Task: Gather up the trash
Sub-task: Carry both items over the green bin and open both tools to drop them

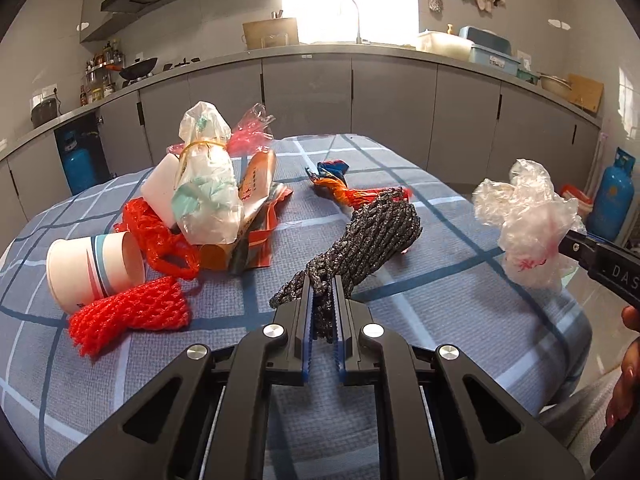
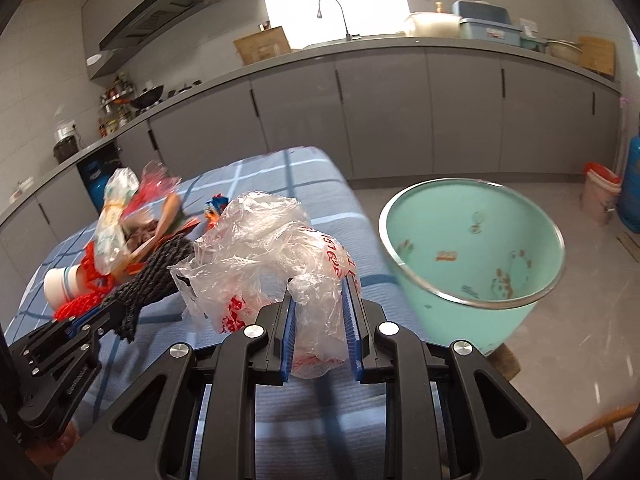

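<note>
My left gripper [image 1: 323,286] is shut on a dark grey foam net [image 1: 372,236], lifted a little above the blue checked tablecloth [image 1: 460,320]. The net also shows in the right wrist view [image 2: 156,276]. My right gripper [image 2: 320,292] is shut on a crumpled clear plastic bag with red print [image 2: 272,248], held over the table's right edge; the bag also shows in the left wrist view [image 1: 528,220]. A mint-green bin [image 2: 476,256] stands open on the floor just right of the table.
On the table lie a paper cup [image 1: 94,272], red foam nets [image 1: 128,316], a tied plastic bag of rubbish [image 1: 208,192], orange wrappers [image 1: 260,216] and a twisted wrapper [image 1: 340,188]. Kitchen cabinets [image 1: 392,92] run behind. A blue gas cylinder [image 1: 614,196] stands at right.
</note>
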A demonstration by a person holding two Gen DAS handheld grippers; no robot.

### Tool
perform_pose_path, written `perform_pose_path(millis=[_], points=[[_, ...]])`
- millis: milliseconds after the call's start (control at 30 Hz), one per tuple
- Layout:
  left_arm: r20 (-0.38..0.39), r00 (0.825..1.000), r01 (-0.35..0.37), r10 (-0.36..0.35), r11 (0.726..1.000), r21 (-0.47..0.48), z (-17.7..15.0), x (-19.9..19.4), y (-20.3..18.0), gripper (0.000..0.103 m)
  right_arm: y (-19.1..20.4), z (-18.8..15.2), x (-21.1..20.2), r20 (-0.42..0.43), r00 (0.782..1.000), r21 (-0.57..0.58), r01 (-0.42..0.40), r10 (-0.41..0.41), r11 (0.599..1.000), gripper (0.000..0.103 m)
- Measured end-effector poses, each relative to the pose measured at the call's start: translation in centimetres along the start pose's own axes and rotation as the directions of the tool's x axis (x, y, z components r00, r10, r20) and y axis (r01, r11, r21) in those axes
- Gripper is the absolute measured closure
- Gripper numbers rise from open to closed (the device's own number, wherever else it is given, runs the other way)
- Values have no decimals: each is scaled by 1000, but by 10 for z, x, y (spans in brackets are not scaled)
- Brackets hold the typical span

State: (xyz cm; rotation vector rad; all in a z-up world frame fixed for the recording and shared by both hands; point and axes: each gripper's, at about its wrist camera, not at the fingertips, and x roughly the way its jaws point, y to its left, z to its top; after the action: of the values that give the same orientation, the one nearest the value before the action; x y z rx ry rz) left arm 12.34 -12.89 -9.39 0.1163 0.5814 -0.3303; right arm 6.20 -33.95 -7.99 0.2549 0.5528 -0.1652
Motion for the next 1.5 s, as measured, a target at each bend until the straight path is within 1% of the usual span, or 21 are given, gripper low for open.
perform_pose_path(millis=[167,233,333,500,600,700,867,933,1000,1100,1200,1233,1267,1300,1333,1367,1400,1433,1467,1500], points=[[31,999,-10,12,998,-69,5,-11,3,94,-26,6,-4,28,999,52,44,-45,998,80],[51,999,-8,12,997,-81,10,-14,2,94,-32,7,-4,31,998,70,54,-56,996,80],[67,998,13,-8,998,-66,20,-13,-9,94,-41,11,-6,48,995,84,79,-83,993,80],[57,996,76,-74,997,-30,45,3,-47,94,-68,26,-10,88,984,110,144,-154,983,80],[39,993,115,-115,993,-3,57,17,-77,94,-83,34,-9,105,974,115,187,-199,976,80],[20,990,139,-139,990,20,65,31,-103,94,-103,42,-1,108,964,121,231,-245,965,80],[-17,982,188,-188,980,59,77,57,-150,94,-130,48,14,103,956,143,260,-276,955,80],[-24,981,192,-190,978,80,79,66,-163,94,-137,45,20,94,953,153,272,-288,950,80],[-47,979,201,-198,974,101,81,78,-179,94,-144,42,29,76,954,172,275,-291,946,80],[-77,977,207,-198,971,119,81,95,-194,94,-151,38,43,35,955,181,285,-296,941,80],[-103,976,207,-194,968,139,81,110,-203,93,-158,35,53,11,947,185,315,-322,931,78],[-114,975,205,-189,968,143,80,115,-206,91,-160,36,55,7,946,193,316,-323,929,77],[-119,975,203,-187,969,140,80,117,-206,89,-162,36,56,3,945,198,320,-327,927,74],[-130,972,215,-198,968,131,81,120,-206,88,-163,35,57,2,942,198,330,-337,923,72],[-137,970,220,-203,968,124,81,121,-205,77,-164,35,58,-2,938,195,340,-346,920,70],[-134,969,222,-206,968,120,81,121,-204,68,-166,34,59,-3,940,198,336,-342,921,69],[-126,970,224,-209,967,119,81,120,-204,47,-167,34,59,-3,940,201,335,-342,920,67],[-109,971,223,-210,967,120,82,118,-203,36,-167,34,60,-4,939,201,337,-343,920,60],[-99,972,223,-212,967,122,82,117,-202,36,-166,34,60,-4,941,204,333,-340,920,52],[-90,973,222,-212,967,127,83,115,-201,37,-167,33,60,-3,942,208,328,-335,921,50]])
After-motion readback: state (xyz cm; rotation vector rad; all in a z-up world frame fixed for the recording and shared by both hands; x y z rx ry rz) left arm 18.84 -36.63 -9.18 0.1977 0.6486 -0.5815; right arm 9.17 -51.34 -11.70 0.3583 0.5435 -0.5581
